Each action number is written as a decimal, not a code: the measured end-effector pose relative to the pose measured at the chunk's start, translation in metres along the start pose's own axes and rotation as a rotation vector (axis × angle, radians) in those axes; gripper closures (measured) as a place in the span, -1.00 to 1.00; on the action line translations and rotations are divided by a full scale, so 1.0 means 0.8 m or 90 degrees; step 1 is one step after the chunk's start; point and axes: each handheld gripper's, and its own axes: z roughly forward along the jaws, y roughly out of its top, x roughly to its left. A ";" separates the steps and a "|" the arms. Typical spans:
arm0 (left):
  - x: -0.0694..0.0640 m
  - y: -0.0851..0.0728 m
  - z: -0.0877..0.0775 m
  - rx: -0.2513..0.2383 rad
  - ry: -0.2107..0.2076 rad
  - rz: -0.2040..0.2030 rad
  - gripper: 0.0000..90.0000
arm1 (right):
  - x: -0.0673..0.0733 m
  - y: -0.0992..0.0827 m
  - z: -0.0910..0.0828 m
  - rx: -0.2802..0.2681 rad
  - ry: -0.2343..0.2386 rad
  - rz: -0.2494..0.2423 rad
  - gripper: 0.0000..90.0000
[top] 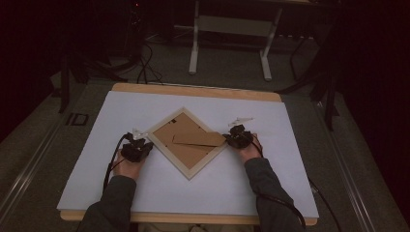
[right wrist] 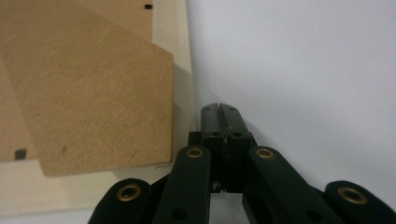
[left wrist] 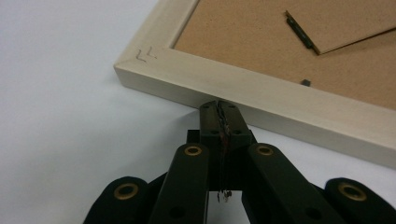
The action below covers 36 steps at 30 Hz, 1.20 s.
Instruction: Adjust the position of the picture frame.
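We take the picture frame [top: 187, 140] as our landmark: it lies face down on the white sheet [top: 145, 193] that covers the table, turned so its corners point like a diamond, with its brown backing board up. A brown stand flap [top: 198, 139] rests across that backing, reaching toward the frame's right corner.

Our left gripper [top: 138, 147] sits at the frame's left corner. In the left gripper view its jaws are pressed together with nothing between them, and their tips [left wrist: 220, 108] meet the pale wooden outer edge of the frame [left wrist: 261, 98], just along from a corner that bears small pencil marks.

Our right gripper [top: 235, 135] sits at the frame's right corner, by the end of the flap. In the right gripper view its jaws are likewise closed tight and empty, the tips [right wrist: 219, 109] lying on the white sheet just beside the frame's pale edge [right wrist: 184, 70]; we cannot tell whether they touch it. The flap [right wrist: 93, 102] lies close beside them, over the backing.
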 end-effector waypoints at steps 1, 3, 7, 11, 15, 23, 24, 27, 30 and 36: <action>0.000 0.000 0.001 0.000 -0.003 -0.001 1.00 | 0.002 -0.002 -0.002 0.000 0.003 -0.001 0.99; -0.002 0.001 0.002 -0.001 -0.007 -0.002 1.00 | 0.005 -0.006 -0.005 -0.002 0.006 -0.007 0.99; -0.010 0.009 0.004 0.009 -0.003 0.018 1.00 | 0.013 -0.014 -0.012 -0.002 0.015 -0.015 0.99; -0.021 0.025 0.001 -0.008 -0.016 0.031 1.00 | 0.020 -0.023 -0.019 -0.007 0.024 -0.014 0.99; -0.024 0.034 0.001 -0.008 -0.030 0.037 1.00 | 0.025 -0.028 -0.024 -0.007 0.027 -0.017 0.99; -0.022 0.026 -0.001 -0.011 -0.012 0.031 1.00 | 0.030 -0.035 -0.029 -0.010 0.026 -0.030 0.99; -0.021 0.024 -0.001 -0.007 -0.012 0.027 1.00 | 0.031 -0.035 -0.030 -0.010 0.026 -0.031 0.99; -0.017 0.018 0.003 0.008 -0.012 0.015 1.00 | 0.032 -0.036 -0.031 -0.011 0.025 -0.033 0.99; -0.017 0.019 0.003 0.003 -0.016 0.010 1.00 | 0.033 -0.036 -0.031 -0.010 0.023 -0.036 0.99; -0.016 0.020 0.003 0.000 -0.017 0.007 1.00 | 0.036 -0.038 -0.033 -0.009 0.024 -0.038 0.99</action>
